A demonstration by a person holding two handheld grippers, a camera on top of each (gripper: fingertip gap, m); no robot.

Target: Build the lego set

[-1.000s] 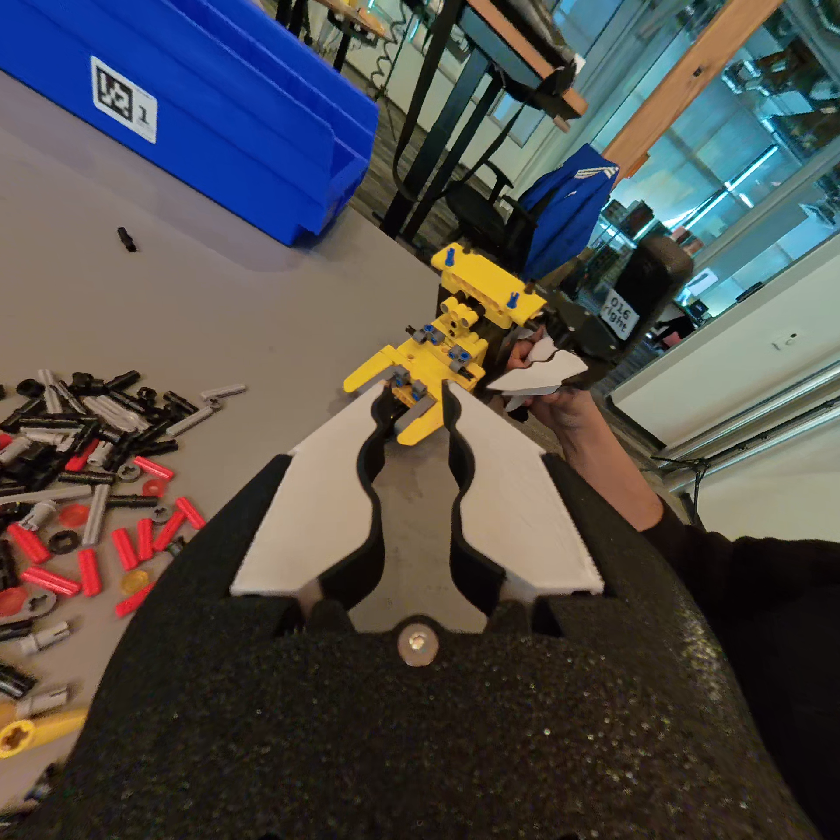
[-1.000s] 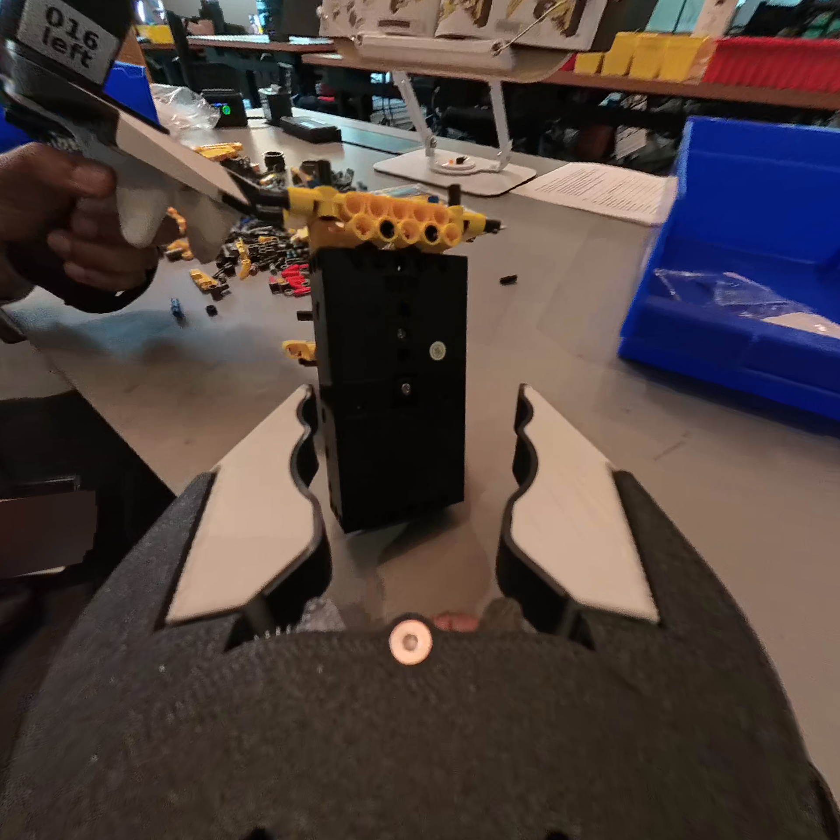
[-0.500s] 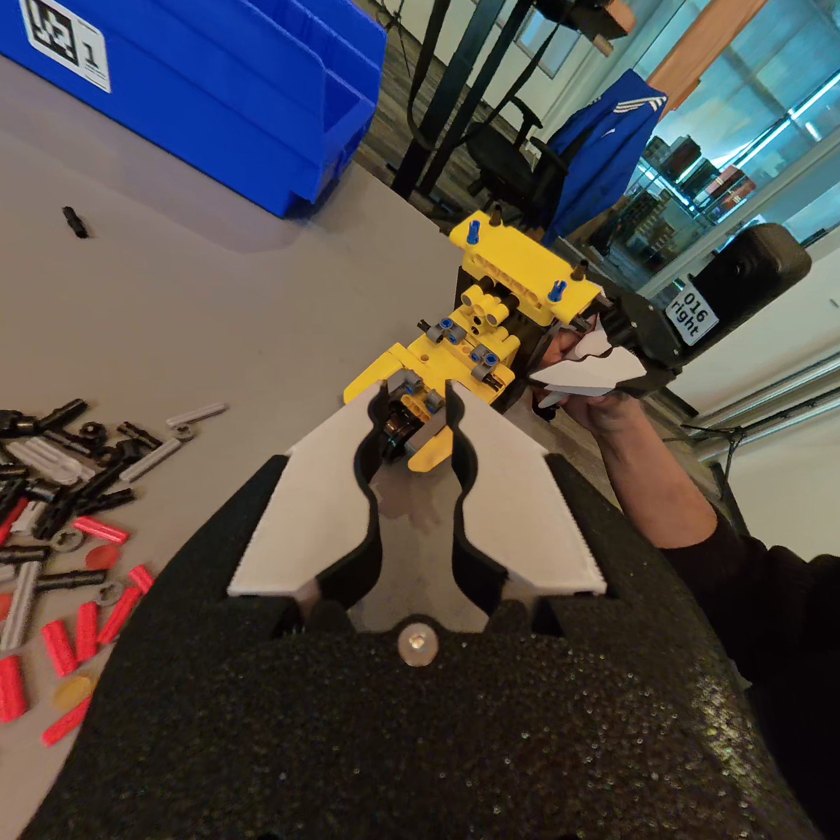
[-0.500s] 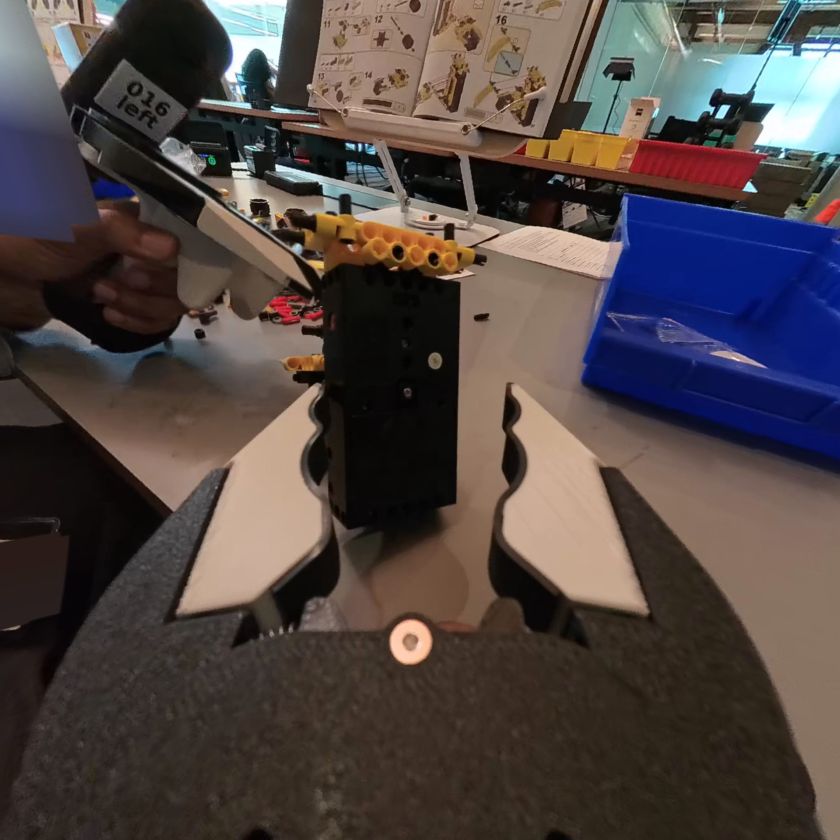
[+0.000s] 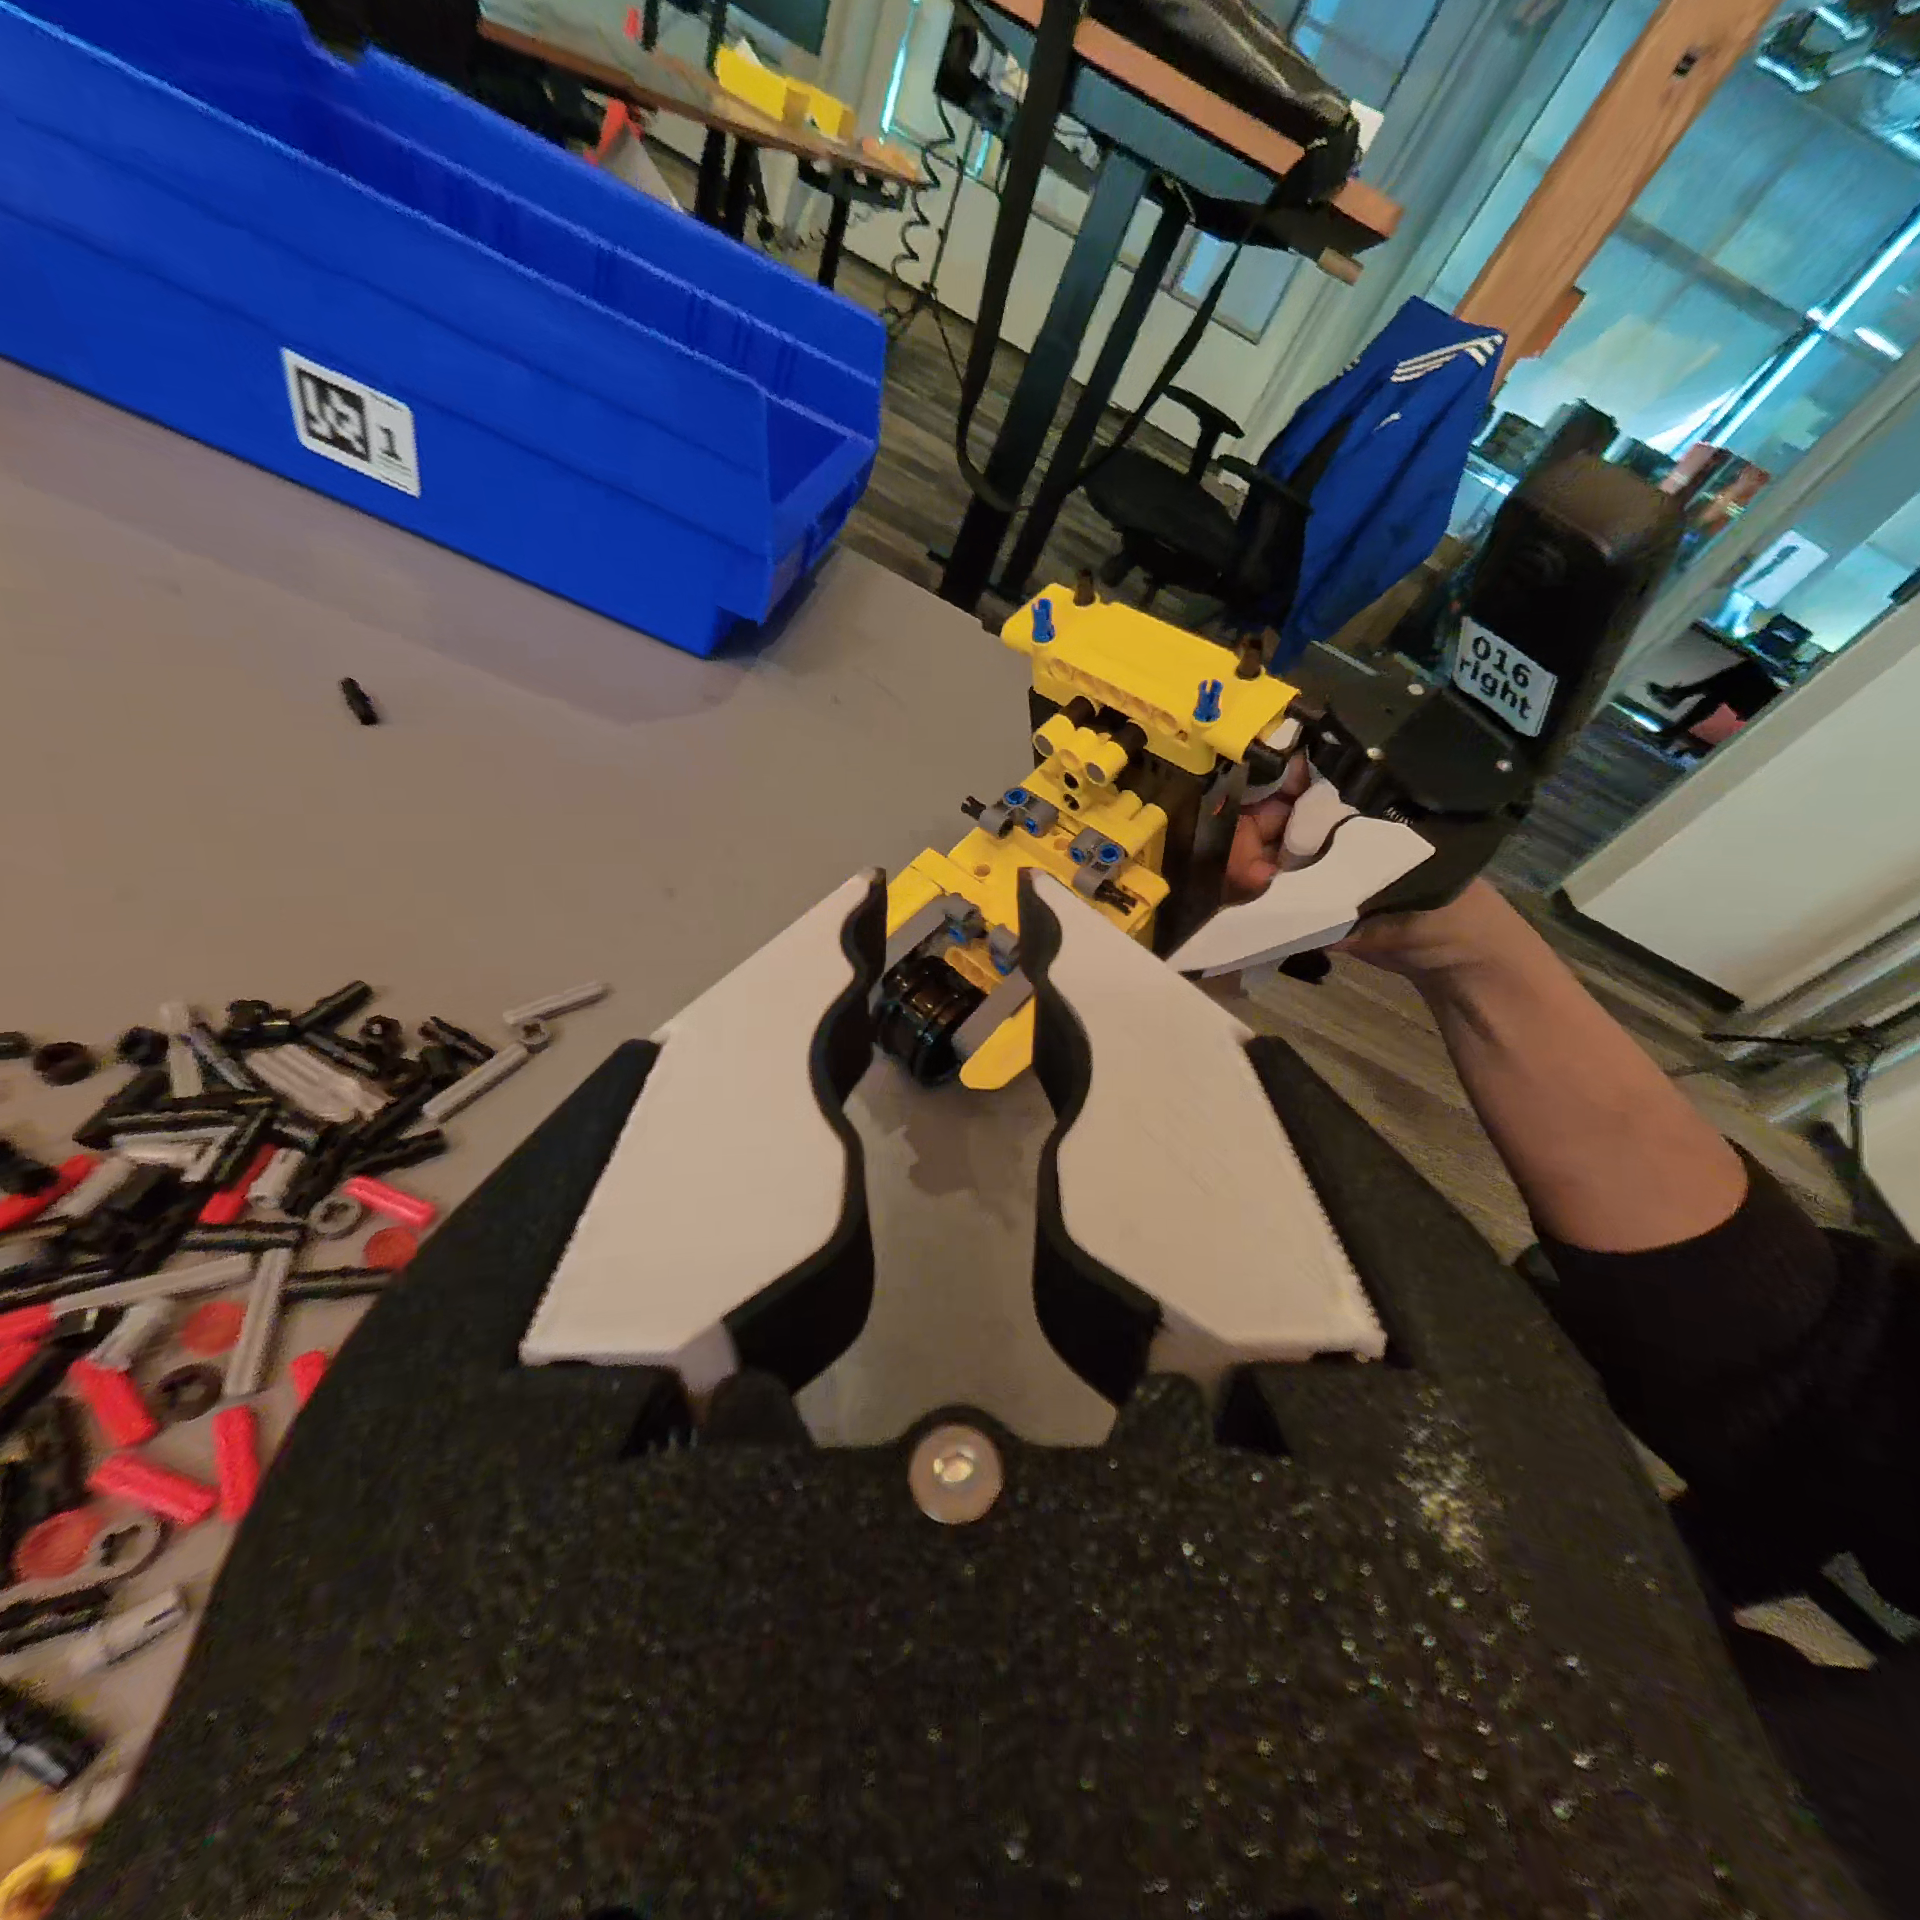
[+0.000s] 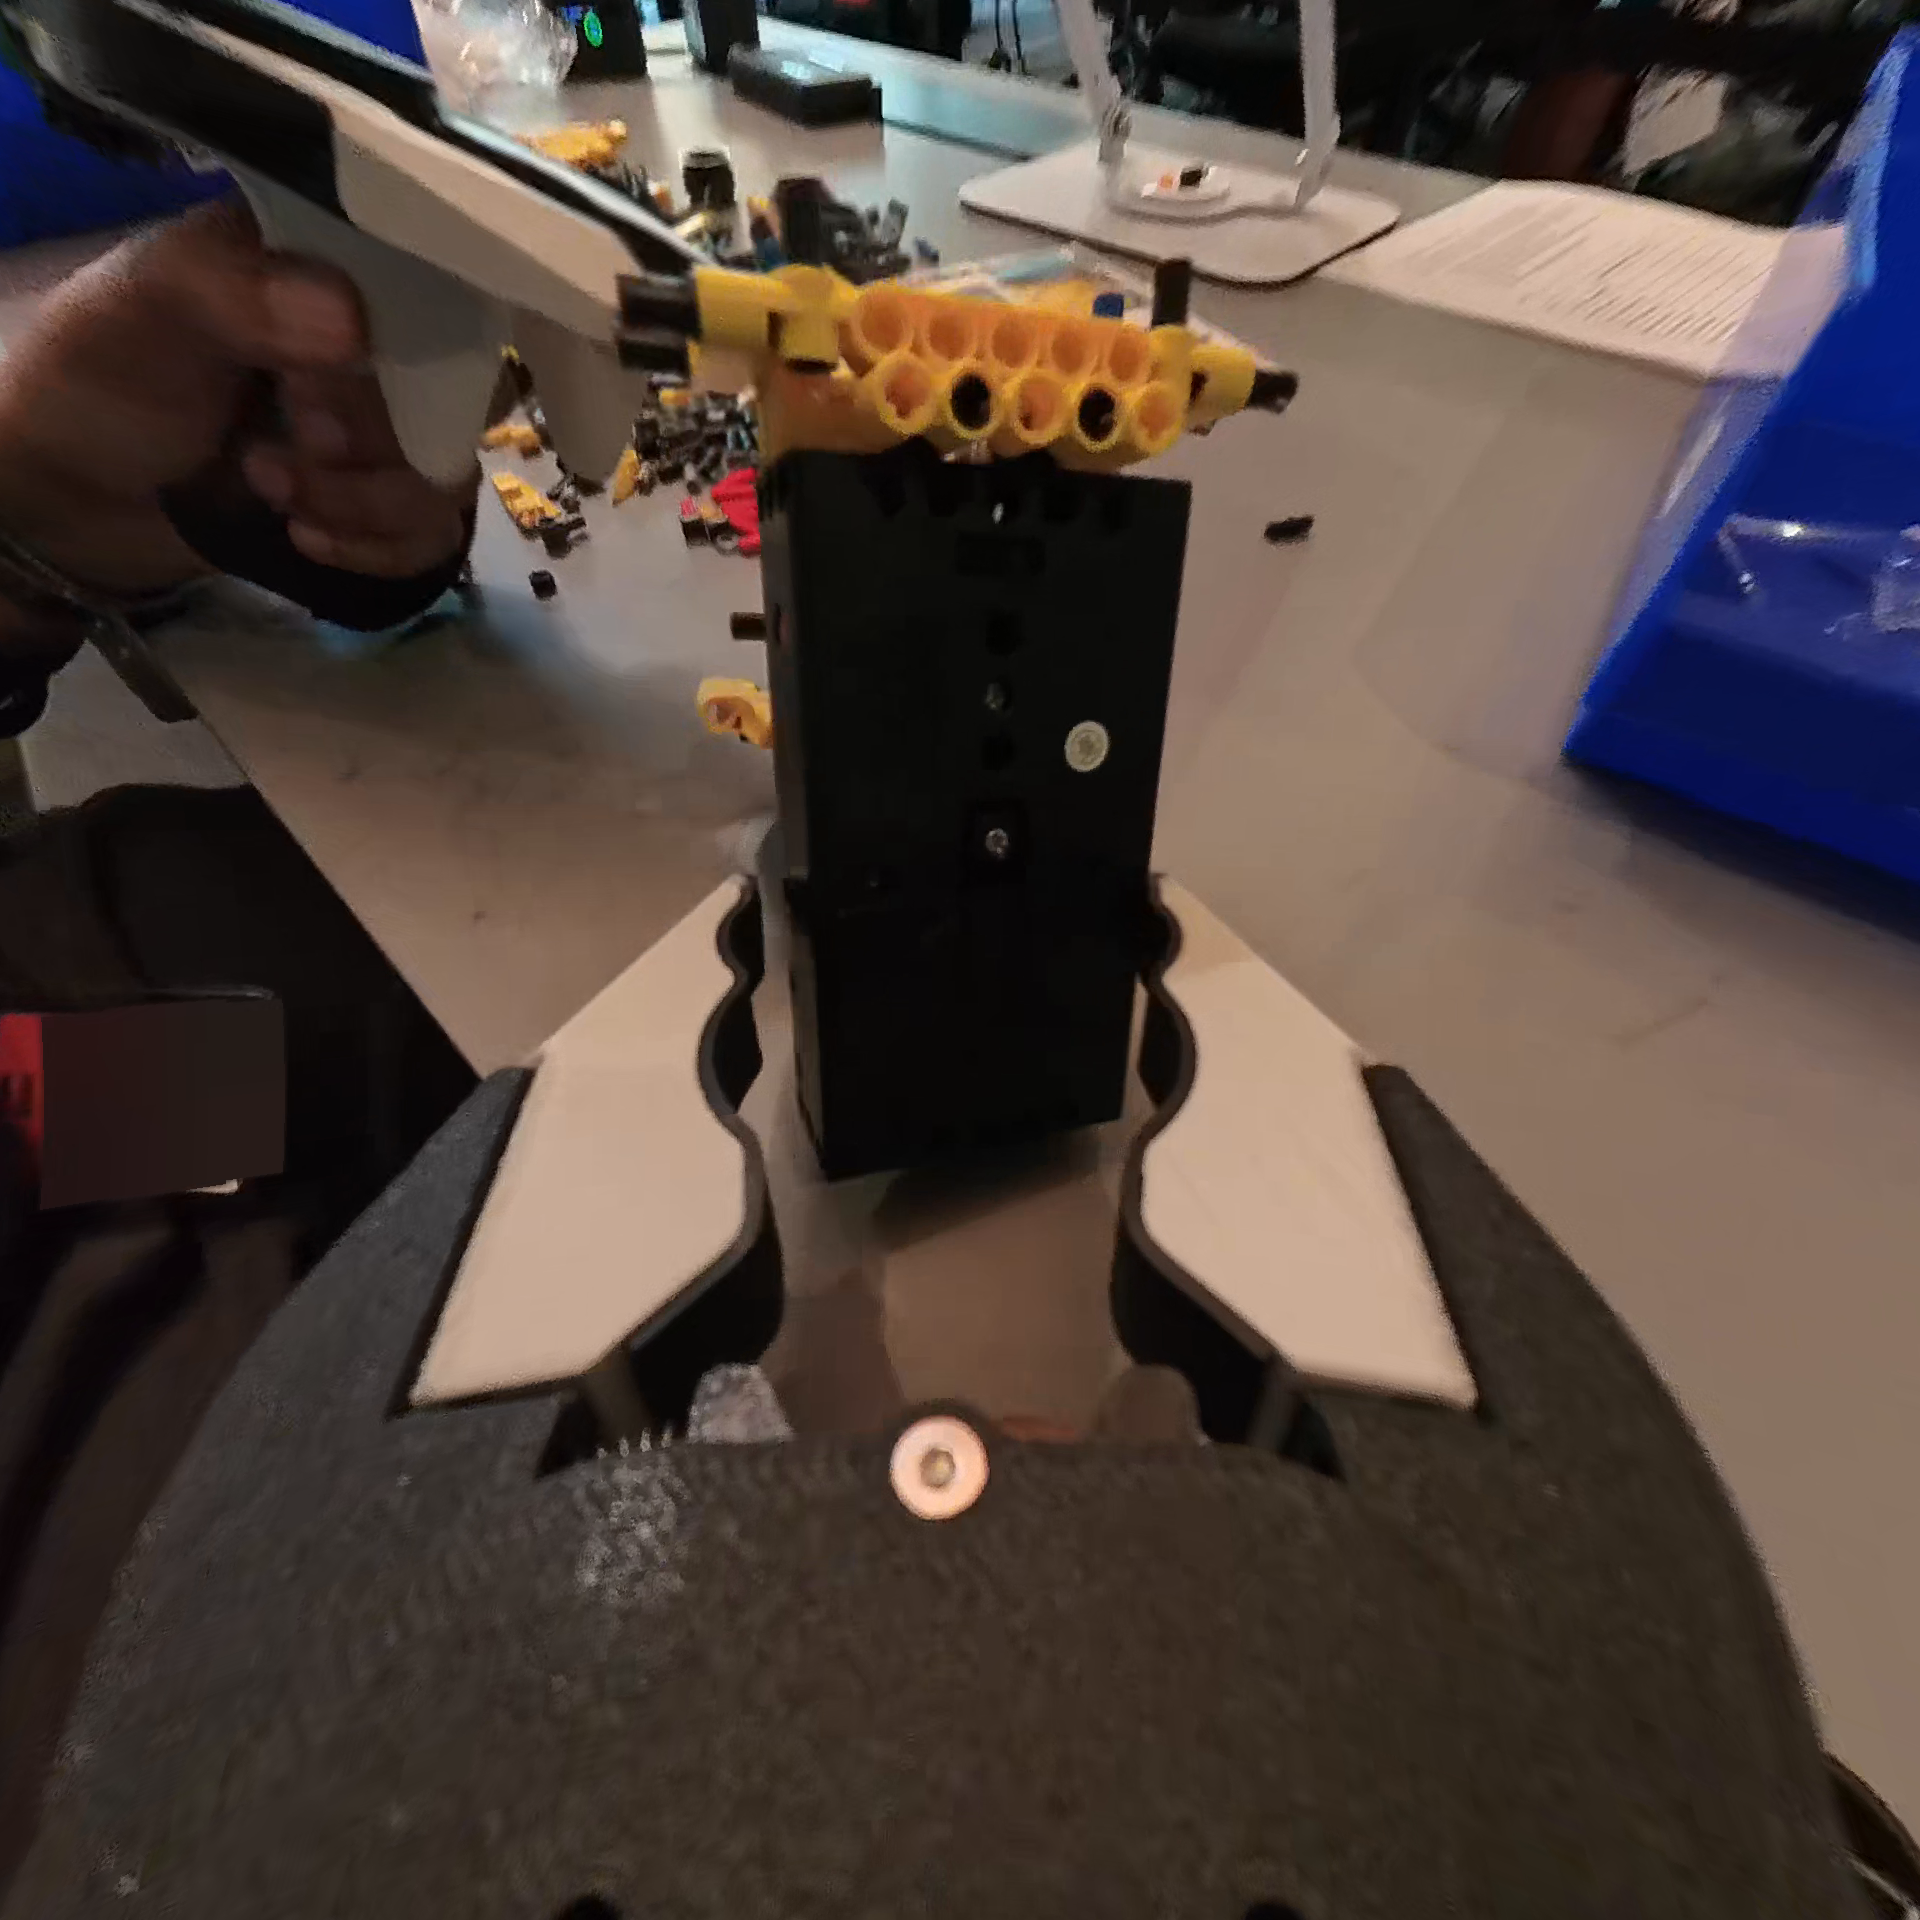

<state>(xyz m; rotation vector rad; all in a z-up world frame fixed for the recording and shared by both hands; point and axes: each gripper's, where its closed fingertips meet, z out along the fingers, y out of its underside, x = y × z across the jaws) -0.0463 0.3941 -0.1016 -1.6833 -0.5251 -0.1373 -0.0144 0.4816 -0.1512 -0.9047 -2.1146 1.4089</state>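
My right hand-held gripper (image 6: 951, 914) pinches the upright black plastic block (image 6: 971, 790), long axis vertical, standing on the grey surface (image 6: 1403, 935). My left hand-held gripper (image 5: 945, 914) clamps the yellow brick assembly (image 5: 1081, 790) topping it, straight ahead.

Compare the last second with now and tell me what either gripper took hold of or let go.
The right gripper closed: its fingers, spread wide of the black block a second ago, now press both its sides. The left gripper let nothing go; it stays shut on the low end of the yellow model, where a black wheel has come into view. The loose parts and blue bin stayed put.
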